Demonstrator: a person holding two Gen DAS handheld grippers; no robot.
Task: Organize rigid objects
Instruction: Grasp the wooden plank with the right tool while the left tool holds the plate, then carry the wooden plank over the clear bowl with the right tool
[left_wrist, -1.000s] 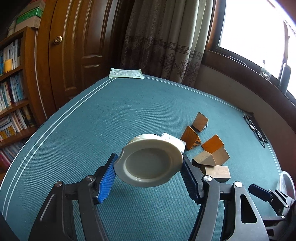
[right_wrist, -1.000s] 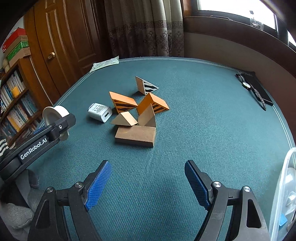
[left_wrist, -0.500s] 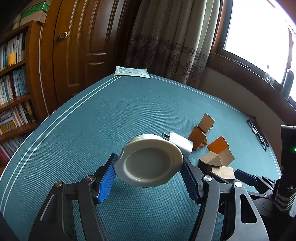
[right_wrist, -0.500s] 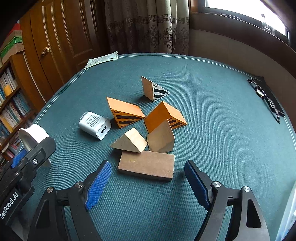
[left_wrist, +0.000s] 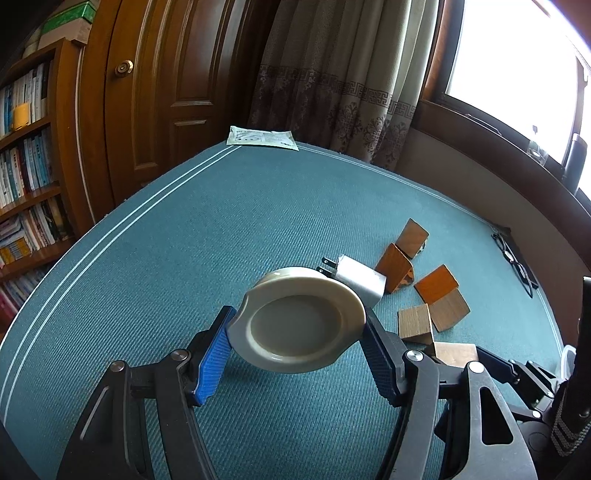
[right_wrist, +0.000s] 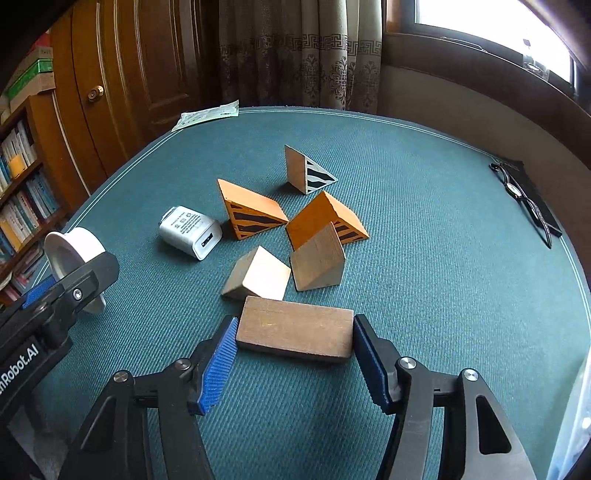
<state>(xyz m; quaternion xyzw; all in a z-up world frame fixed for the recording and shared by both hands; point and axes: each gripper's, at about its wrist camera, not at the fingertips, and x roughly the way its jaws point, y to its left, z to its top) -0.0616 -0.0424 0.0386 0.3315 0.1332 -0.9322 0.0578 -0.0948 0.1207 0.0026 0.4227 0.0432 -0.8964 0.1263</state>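
My left gripper (left_wrist: 297, 356) is shut on a white round dish (left_wrist: 295, 319) and holds it above the green table; the dish also shows in the right wrist view (right_wrist: 74, 251). My right gripper (right_wrist: 295, 363) is open, its blue pads on either side of a flat brown wooden block (right_wrist: 295, 328) lying on the table; I cannot tell whether the pads touch it. Beyond the block lie two plain wooden wedges (right_wrist: 258, 275), (right_wrist: 319, 258), three striped wedges (right_wrist: 251, 212), (right_wrist: 327, 221), (right_wrist: 306, 171), and a white charger (right_wrist: 190, 232).
Glasses (right_wrist: 524, 199) lie on a dark case near the table's right edge. A paper packet (right_wrist: 205, 116) lies at the far edge. A wooden door and bookshelf (left_wrist: 26, 177) stand to the left. A white object (right_wrist: 576, 417) shows at the lower right.
My right gripper has moved forward until its pads flank the flat brown block. My left gripper, still holding the dish, has shifted a little closer to the charger.
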